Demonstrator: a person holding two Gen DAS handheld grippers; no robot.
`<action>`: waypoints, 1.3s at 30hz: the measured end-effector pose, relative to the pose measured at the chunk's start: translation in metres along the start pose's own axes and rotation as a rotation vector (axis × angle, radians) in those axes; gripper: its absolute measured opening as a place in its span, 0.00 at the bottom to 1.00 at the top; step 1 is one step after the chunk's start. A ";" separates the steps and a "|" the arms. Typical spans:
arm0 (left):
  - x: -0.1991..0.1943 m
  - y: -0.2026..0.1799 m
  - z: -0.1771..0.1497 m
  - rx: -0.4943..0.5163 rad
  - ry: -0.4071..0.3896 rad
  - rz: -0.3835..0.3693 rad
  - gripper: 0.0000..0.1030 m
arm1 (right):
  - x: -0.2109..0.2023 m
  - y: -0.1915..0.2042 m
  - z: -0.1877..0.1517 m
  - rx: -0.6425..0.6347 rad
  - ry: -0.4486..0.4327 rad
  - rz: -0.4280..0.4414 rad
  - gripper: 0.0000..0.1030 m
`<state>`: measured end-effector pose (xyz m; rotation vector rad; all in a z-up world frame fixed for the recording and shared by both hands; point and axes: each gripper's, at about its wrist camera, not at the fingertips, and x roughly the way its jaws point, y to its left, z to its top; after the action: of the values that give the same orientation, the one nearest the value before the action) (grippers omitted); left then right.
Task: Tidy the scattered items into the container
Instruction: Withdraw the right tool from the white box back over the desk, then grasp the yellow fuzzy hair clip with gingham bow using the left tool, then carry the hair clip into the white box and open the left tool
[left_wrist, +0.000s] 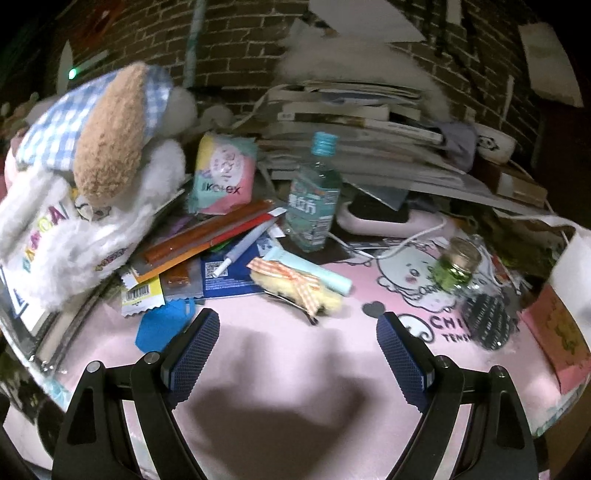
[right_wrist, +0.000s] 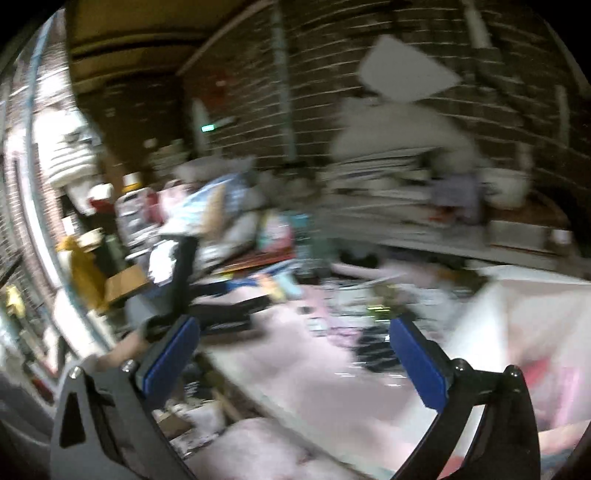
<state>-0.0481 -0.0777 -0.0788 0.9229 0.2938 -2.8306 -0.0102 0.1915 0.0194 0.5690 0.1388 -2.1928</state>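
In the left wrist view, the left hand-held gripper (left_wrist: 297, 328) is held wide apart and empty over the pink desk (left_wrist: 280, 354). Just beyond it lies a yellow hair clip (left_wrist: 295, 290) with a checked bow, touching a mint tube (left_wrist: 314, 271). A green bottle (left_wrist: 314, 195) stands farther off, a small glass jar (left_wrist: 458, 266) to the right. A plush toy (left_wrist: 92, 177) is cut off at the left edge; stacked books (left_wrist: 354, 133) back onto a brick wall (left_wrist: 240, 37).

The right wrist view is heavily motion-blurred. The right hand-held gripper (right_wrist: 291, 339) is seen spread wide, empty. A white container (right_wrist: 524, 317) at the right can barely be made out.
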 end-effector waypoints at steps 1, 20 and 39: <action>0.003 0.002 0.001 -0.004 0.009 -0.003 0.83 | 0.007 0.007 -0.005 -0.009 0.003 0.031 0.99; 0.052 0.002 0.020 -0.027 0.113 -0.024 0.55 | 0.055 0.011 -0.055 0.116 0.114 0.181 0.99; -0.004 -0.053 0.035 0.065 0.018 -0.224 0.45 | 0.054 -0.017 -0.079 0.221 0.072 -0.009 0.99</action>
<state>-0.0758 -0.0342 -0.0413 0.9865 0.3282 -3.0533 -0.0247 0.1869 -0.0764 0.7723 -0.0639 -2.2123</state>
